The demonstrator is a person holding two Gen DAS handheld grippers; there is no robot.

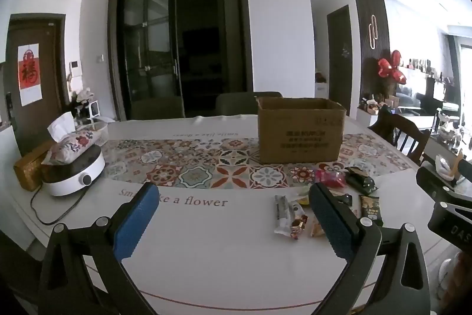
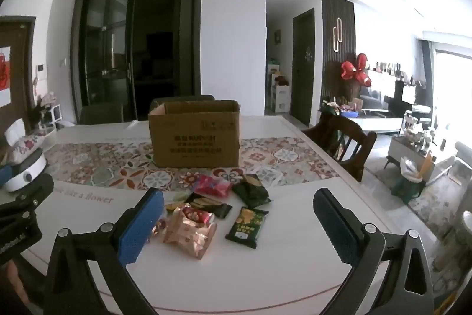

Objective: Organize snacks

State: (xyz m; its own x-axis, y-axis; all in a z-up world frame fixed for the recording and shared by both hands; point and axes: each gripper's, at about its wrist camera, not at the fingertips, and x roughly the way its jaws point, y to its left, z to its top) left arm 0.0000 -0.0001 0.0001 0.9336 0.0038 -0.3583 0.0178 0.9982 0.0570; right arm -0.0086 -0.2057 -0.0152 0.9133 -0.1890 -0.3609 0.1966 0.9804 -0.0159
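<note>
An open brown cardboard box (image 1: 301, 132) stands on the patterned runner; it also shows in the right wrist view (image 2: 194, 135). Several snack packets lie on the white table in front of it: a pink-gold packet (image 2: 190, 235), a green packet (image 2: 247, 223), a dark green bag (image 2: 251, 191), a pink packet (image 2: 211, 185). In the left wrist view a silver bar (image 1: 283, 215) and a green packet (image 1: 370, 208) show. My left gripper (image 1: 233, 222) is open and empty, left of the snacks. My right gripper (image 2: 239, 229) is open and empty, just short of the pile.
A white cooker (image 1: 73, 176) with a floral tissue pouch (image 1: 73, 145) on it sits at the table's left, its cord trailing forward. A wooden chair (image 2: 345, 146) stands at the table's right side. The table's front edge (image 2: 236, 306) is near both grippers.
</note>
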